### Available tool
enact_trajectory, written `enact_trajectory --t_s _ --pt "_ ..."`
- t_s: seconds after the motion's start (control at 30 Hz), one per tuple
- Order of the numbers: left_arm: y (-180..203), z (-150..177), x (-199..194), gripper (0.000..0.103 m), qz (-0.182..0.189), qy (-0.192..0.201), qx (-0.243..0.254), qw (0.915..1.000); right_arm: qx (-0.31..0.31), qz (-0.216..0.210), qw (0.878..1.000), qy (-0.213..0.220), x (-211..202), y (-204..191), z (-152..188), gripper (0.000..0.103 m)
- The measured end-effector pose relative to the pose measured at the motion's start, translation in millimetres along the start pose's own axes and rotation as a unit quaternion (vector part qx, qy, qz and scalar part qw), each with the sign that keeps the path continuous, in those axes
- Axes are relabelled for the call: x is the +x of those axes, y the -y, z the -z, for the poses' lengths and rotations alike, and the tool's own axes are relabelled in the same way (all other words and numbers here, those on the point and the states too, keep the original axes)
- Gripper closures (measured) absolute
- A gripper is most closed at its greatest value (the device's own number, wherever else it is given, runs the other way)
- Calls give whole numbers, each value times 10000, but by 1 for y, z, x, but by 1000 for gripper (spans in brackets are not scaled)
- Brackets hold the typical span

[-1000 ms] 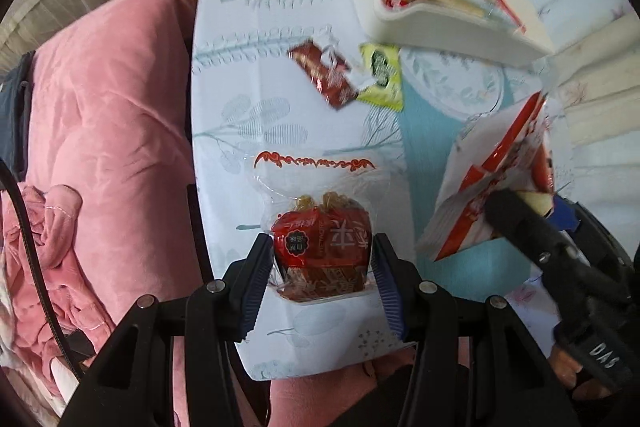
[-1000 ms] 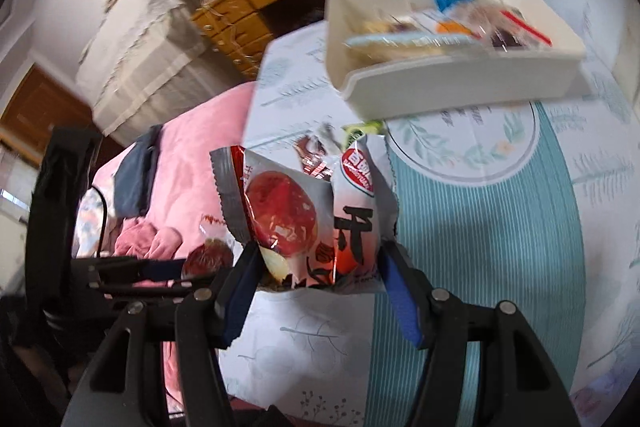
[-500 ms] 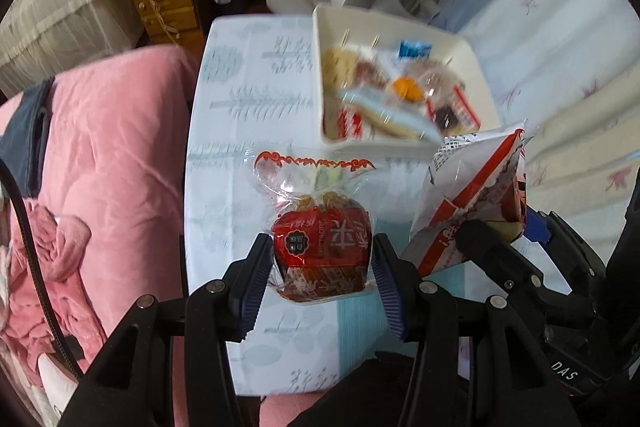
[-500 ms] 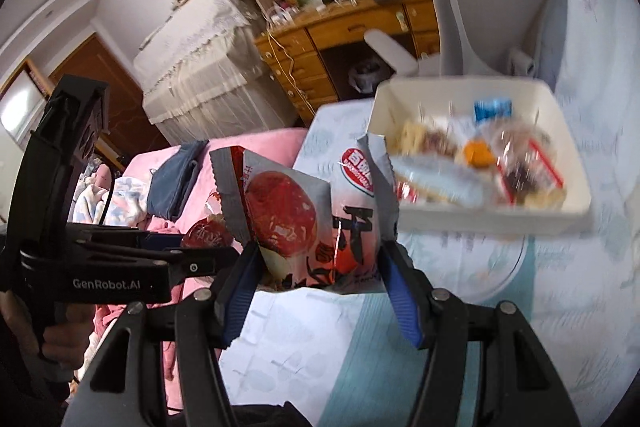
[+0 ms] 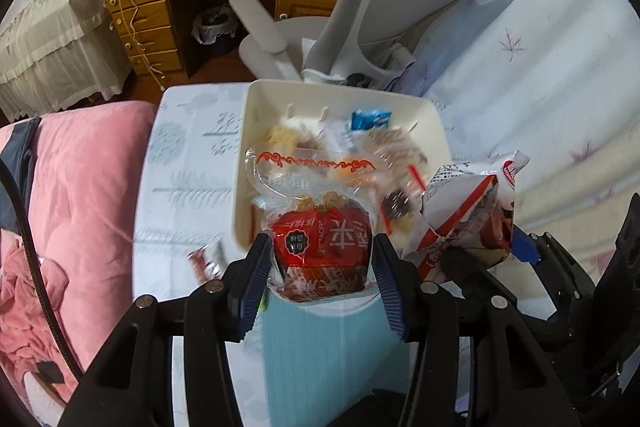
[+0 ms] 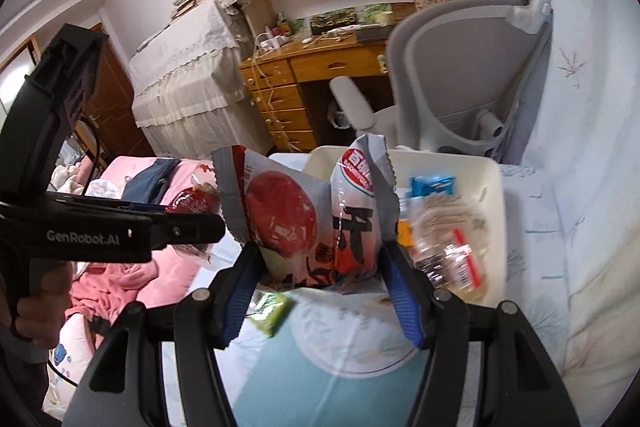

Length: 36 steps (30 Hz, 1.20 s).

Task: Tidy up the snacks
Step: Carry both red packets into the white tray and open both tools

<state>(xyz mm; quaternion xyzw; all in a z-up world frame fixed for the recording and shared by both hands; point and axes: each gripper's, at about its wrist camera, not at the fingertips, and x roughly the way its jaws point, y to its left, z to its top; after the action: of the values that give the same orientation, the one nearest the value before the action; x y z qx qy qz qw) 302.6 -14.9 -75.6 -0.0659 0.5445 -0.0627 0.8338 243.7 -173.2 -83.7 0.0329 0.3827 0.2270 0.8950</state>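
Note:
My left gripper [image 5: 320, 263] is shut on a clear packet with a red snack [image 5: 320, 239] and holds it in the air in front of the white bin [image 5: 434, 119]. My right gripper [image 6: 320, 267] is shut on a white and red snack bag [image 6: 304, 219], also raised before the white bin [image 6: 500, 187]. That bag shows at the right in the left wrist view [image 5: 468, 215]. The bin holds several wrapped snacks, among them a blue packet [image 5: 370, 119]. A small red packet [image 5: 206, 261] and a green packet [image 6: 270, 311] lie on the table.
The small table [image 5: 192, 163] has a pale patterned cloth with a teal strip. A pink blanket [image 5: 76, 187] lies left of it. A grey office chair [image 6: 464, 75] and a wooden desk [image 5: 152, 11] stand behind the bin. The left gripper's body [image 6: 100, 227] crosses the right wrist view.
Both grippers have risen and tilted up toward the bin, each keeping its snack. The bin now sits lower and nearer the centre of both views; the loose packets have slid toward the lower edge.

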Motion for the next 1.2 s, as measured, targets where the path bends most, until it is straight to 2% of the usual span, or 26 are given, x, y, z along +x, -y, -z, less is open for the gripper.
enact_trajectory --t_s 0.2,0.33,0.37,0.5,0.73,0.87,1.2 --pt "24 -19 23 51 -45 69 -29 10000 33 89 9999 -43 9 37 -15 39" --pt "26 -23 26 35 -66 197 -159 9997 17 46 9999 -124 13 46 -18 36" --pt "24 -22 23 34 -4 265 -205 9994 29 -39 9998 -182 15 47 -17 36" --pt "18 -15 18 34 -8 333 -289 9990 249 -139 9992 -276 17 55 -11 25" --pt "-7 20 24 33 -71 84 -550 9984 676 -253 9956 -603 26 53 12 24" --pt "-30 54 30 33 -40 -146 -711 9974 950 -272 9912 -881 31 46 37 24" --pt "-91 120 32 33 -194 -648 -716 9951 1600 -213 9761 -1459 43 12 89 24"
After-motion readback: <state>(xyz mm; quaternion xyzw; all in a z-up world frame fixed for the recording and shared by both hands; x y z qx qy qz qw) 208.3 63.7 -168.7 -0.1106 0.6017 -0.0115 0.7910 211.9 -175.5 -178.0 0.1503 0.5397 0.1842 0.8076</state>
